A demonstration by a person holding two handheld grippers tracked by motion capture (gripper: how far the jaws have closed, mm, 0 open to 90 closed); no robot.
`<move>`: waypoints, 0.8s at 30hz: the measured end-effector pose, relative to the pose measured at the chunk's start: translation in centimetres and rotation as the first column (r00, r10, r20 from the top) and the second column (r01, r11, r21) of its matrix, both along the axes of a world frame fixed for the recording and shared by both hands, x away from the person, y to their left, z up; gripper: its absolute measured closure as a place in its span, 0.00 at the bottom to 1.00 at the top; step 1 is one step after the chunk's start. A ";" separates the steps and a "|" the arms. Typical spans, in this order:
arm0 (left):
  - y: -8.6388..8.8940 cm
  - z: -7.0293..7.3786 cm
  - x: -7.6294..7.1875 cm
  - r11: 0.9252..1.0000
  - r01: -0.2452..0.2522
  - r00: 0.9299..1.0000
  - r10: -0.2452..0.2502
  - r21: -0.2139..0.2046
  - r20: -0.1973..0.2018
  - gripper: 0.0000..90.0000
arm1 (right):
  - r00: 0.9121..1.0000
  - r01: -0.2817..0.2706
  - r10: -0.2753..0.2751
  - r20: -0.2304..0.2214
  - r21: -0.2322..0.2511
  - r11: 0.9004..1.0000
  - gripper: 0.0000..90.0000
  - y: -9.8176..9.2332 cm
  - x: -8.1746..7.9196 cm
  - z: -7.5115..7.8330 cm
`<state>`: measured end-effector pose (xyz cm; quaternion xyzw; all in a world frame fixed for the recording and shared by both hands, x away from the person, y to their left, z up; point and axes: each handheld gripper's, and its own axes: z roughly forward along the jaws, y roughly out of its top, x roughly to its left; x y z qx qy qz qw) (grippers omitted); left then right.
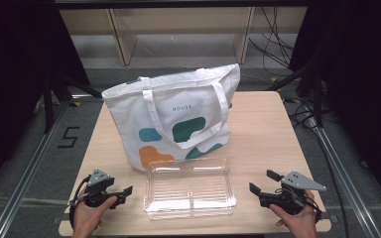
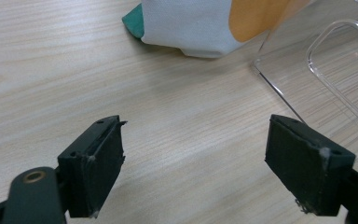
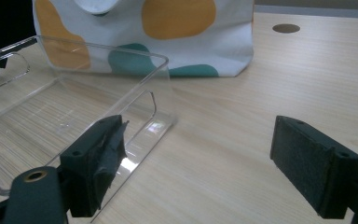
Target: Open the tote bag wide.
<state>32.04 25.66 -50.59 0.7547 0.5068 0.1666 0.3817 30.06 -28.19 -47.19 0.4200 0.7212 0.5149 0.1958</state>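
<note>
While both grippers rest near the table's front edge, jaws wide and holding nothing, the left gripper and right gripper flank one clear tray, probably staged for a two-sided pickup. One tote bag stands just behind the tray, touching it, likely the destination. Tray looks empty.

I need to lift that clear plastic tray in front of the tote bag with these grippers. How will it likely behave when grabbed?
The clear tray looks thin-walled and empty, so it is probably light and may flex under a one-sided grip. Its glossy walls could slip between the pads. On the smooth wooden table it would likely slide rather than tip when pushed.
</note>
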 end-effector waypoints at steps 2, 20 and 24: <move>0.0 0.0 0.0 1.000 -0.003 1.000 0.003 -0.002 0.001 0.21 | 1.000 -0.001 0.001 0.005 -0.009 1.000 0.21 -0.1 0.0 0.0; 0.1 0.0 0.1 0.999 -0.003 1.000 0.003 -0.047 -0.015 0.21 | 1.000 -0.013 0.013 0.004 -0.026 1.000 0.23 -0.2 0.3 0.1; 0.1 0.3 0.3 0.997 -0.010 1.000 0.010 -0.074 -0.002 0.23 | 1.000 -0.011 0.011 -0.022 -0.025 1.000 0.25 -0.3 0.8 0.4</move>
